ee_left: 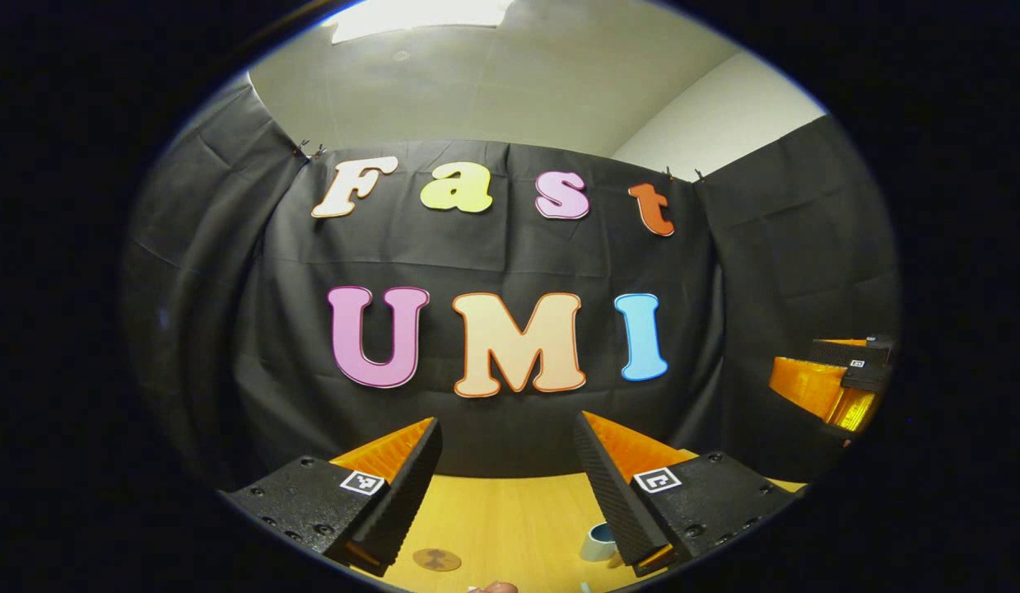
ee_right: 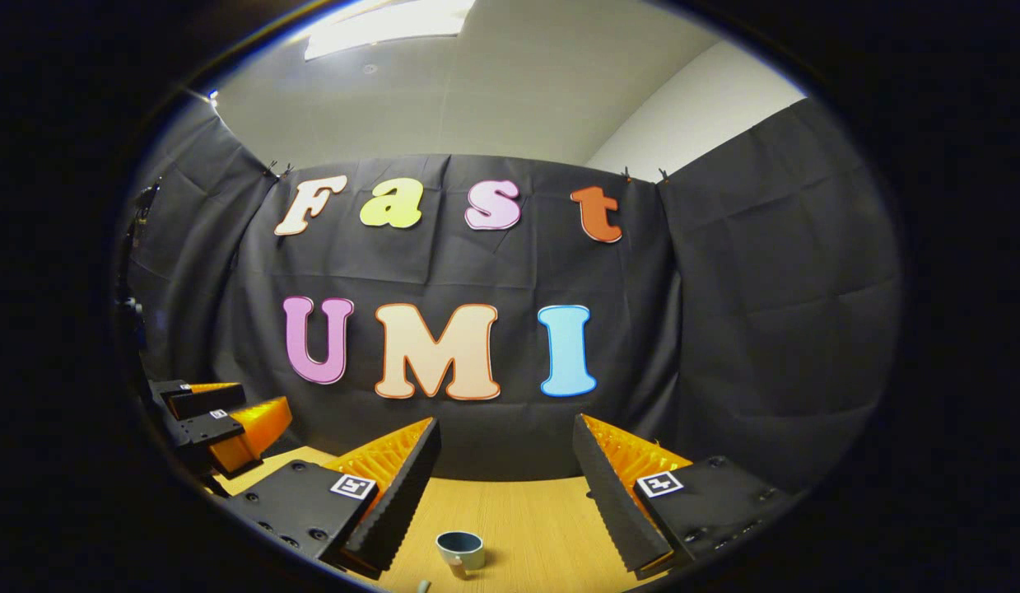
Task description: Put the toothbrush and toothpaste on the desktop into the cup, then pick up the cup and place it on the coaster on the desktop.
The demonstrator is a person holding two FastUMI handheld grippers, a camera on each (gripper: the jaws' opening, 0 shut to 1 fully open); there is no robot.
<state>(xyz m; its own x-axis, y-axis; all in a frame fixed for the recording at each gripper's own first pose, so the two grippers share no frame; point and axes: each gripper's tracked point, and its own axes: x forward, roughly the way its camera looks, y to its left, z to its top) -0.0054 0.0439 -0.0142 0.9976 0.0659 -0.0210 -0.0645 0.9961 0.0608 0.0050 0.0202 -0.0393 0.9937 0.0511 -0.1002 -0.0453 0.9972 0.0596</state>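
In the left gripper view my left gripper [ee_left: 507, 422] is held above the wooden desktop [ee_left: 510, 515], open, with nothing between its fingers. A round brown coaster [ee_left: 436, 560] lies on the desk below it. A small blue-grey cup [ee_left: 597, 542] stands upright to the right, partly hidden by one finger. A pinkish object [ee_left: 495, 587] shows at the bottom edge, too cut off to identify. In the right gripper view my right gripper [ee_right: 505, 422] is also open and empty, with the cup [ee_right: 460, 548] on the desk below and between its fingers. A small grey tip [ee_right: 423, 585] peeks in at the bottom edge.
The black cloth wall closes off the back of the desk. My right gripper [ee_left: 818, 387] hovers at the far right of the left gripper view. My left gripper [ee_right: 258, 408] shows at the far left of the right gripper view.
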